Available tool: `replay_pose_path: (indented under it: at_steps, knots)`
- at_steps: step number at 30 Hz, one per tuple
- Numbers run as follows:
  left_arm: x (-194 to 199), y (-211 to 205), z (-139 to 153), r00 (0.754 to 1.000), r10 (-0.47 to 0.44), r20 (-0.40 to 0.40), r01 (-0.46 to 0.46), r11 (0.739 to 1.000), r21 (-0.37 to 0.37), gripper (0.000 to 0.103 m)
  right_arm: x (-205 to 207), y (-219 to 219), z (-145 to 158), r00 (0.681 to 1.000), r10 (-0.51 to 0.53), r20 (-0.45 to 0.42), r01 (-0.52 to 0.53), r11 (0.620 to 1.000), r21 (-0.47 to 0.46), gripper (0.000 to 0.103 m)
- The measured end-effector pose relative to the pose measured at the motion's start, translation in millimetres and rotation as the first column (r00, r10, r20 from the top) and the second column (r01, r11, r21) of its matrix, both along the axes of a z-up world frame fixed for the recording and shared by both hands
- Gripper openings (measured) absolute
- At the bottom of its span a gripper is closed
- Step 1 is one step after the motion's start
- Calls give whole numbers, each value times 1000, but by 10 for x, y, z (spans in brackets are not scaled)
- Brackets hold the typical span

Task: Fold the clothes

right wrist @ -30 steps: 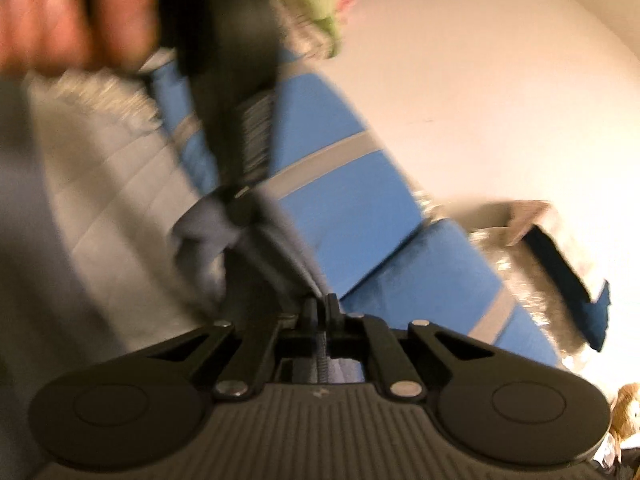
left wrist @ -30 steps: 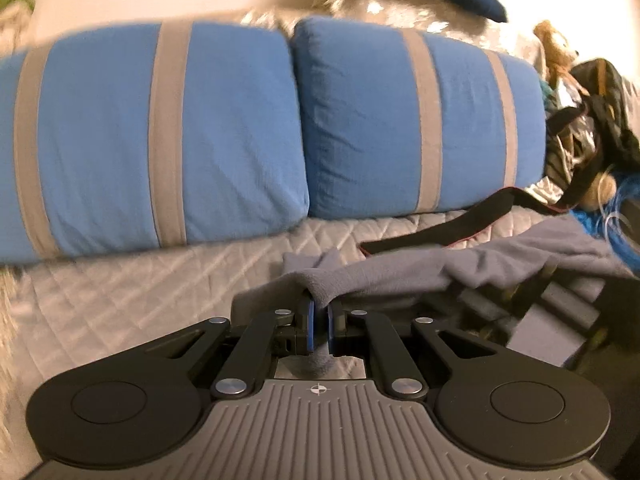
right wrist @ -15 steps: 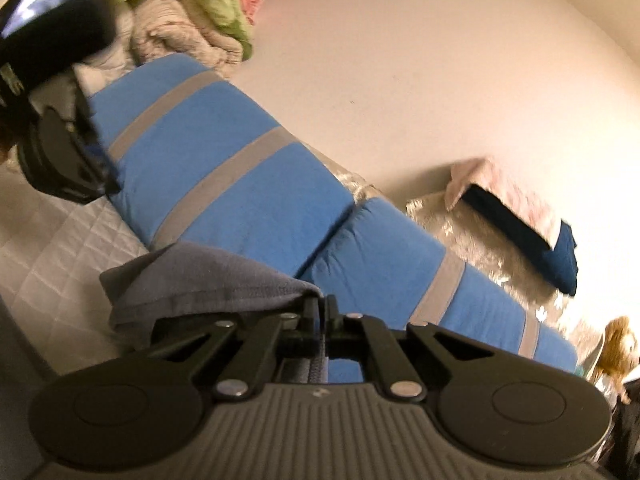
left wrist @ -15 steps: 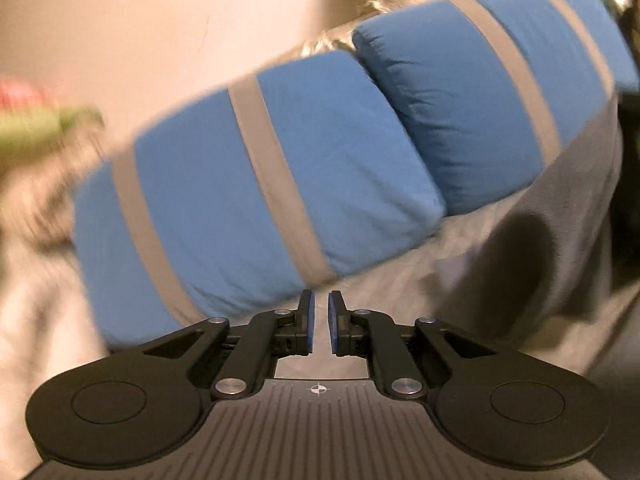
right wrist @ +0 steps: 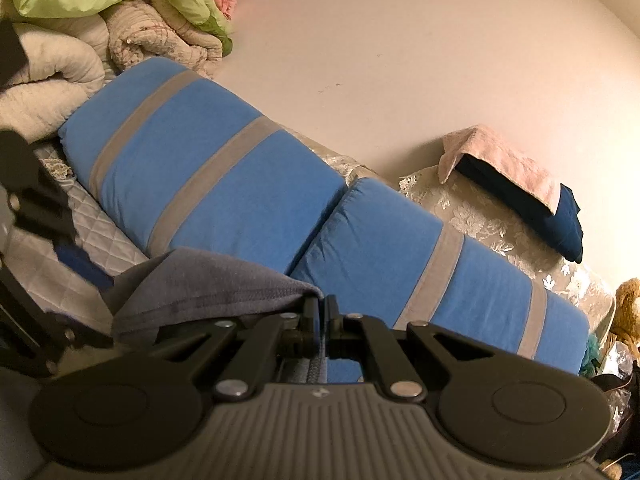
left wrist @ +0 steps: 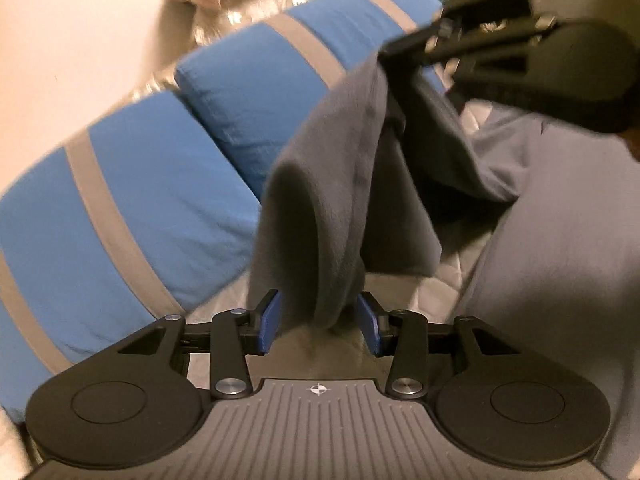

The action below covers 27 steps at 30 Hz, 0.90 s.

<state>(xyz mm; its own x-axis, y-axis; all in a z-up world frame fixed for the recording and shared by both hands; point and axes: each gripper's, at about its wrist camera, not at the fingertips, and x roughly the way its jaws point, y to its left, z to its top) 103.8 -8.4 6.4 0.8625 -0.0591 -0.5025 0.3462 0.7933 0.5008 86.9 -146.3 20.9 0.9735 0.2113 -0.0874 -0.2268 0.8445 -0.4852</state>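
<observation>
Behind everything runs the pale wall (right wrist: 400, 60), and under it my quilted bedspread (right wrist: 100, 240), grey-white and stitched in diamonds. Along the wall lie two blue pillows with grey stripes (right wrist: 224, 184), end to end and touching, tilted across both of my views. In the right wrist view a heap of bedding (right wrist: 120, 16) in green, cream and pink is piled at the far end of the pillows, and at the other end a dark blue folded cloth (right wrist: 560, 220) sits under a pink towel (right wrist: 504, 160) on a flowered cover; a brown soft toy (right wrist: 628, 308) peeks in at the edge. The grey garment (left wrist: 340, 184) hangs in the air between my two tools, draped in loose folds in front of the pillows and above the bedspread. My right gripper (right wrist: 320, 312) has its jaws pressed together on one edge of the grey garment, with cloth pinched between the pads and spilling off to the left; from the left wrist view it shows as a dark blurred shape up high, with the cloth falling from it. My left gripper (left wrist: 320, 320) stands with its blue pads wide apart, and the lowest fold of the garment dangles down into the gap between them, not pinched by either pad.
</observation>
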Motion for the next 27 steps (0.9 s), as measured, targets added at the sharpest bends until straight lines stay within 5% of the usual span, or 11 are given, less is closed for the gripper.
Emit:
replay_pose_path:
  at_steps: [5,9,14,17,21,26,27]
  knots:
    - [169,-54,-141,1000,-6,-13,6,1000,14,31,-15,-12,18,1000,4,0,-4,1000,5,3]
    - [247,-79,-182,1000,6,4,-6,1000,27,7,-17,-19,16,1000,2,2,-2,1000,0,3]
    - [213,-128,-29,995,54,79,-67,983,173,5,19,-61,8,1000,-13,-5,13,1000,2,3]
    - [136,-130,81,976,99,196,-160,932,324,4,22,-67,14,1000,-7,-19,7,1000,4,3]
    - [-21,-101,157,919,105,380,-302,808,507,3,-34,8,-18,999,33,-40,-34,999,-30,4]
    - [-314,-10,-2,933,41,358,-277,717,640,4,-109,114,-134,991,83,-105,-94,990,-103,4]
    - [-378,5,-34,942,40,334,-258,723,641,4,-132,127,-156,990,88,-111,-101,988,-117,4]
